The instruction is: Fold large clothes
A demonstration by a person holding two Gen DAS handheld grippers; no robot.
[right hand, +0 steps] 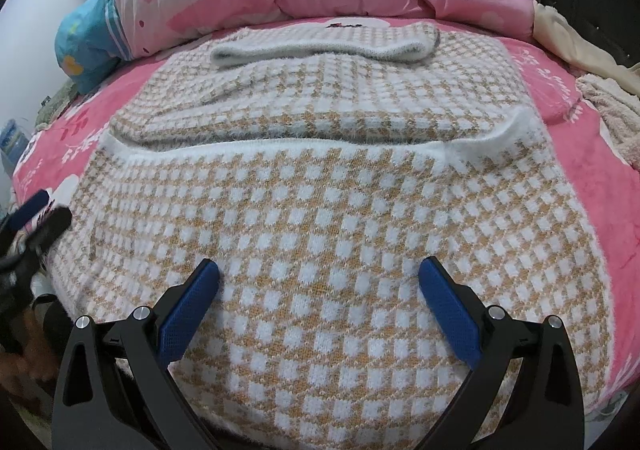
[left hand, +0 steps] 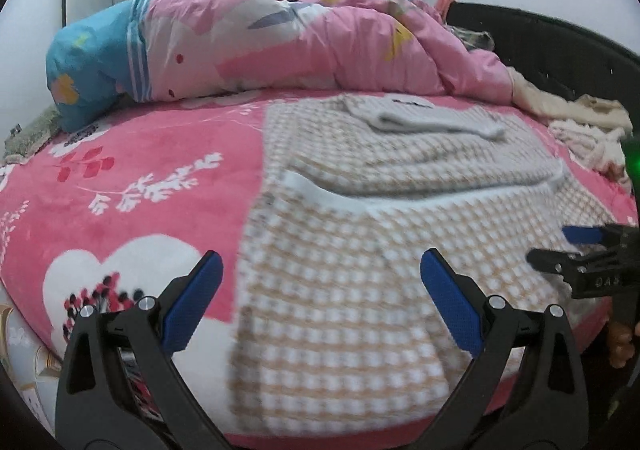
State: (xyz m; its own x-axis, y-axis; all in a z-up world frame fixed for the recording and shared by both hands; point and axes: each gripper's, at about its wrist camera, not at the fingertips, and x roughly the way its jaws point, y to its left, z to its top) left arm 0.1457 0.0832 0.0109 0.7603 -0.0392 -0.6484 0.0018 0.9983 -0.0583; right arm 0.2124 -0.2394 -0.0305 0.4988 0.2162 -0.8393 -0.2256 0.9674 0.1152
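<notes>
A fuzzy sweater in an orange-and-white check lies flat on the pink bed, its collar at the far end and both sleeves folded across the chest. The same sweater fills the right half of the left wrist view. My left gripper hovers open over the sweater's near left edge, with nothing between its blue pads. My right gripper stands open just above the lower body of the sweater, near the hem. Each gripper shows at the other view's edge: the right gripper, the left gripper.
A pink bedsheet with white hearts and flowers covers the bed. A crumpled pink and blue duvet is heaped along the far side. Cream clothes lie at the right beside a black headboard. A hand shows at the right edge.
</notes>
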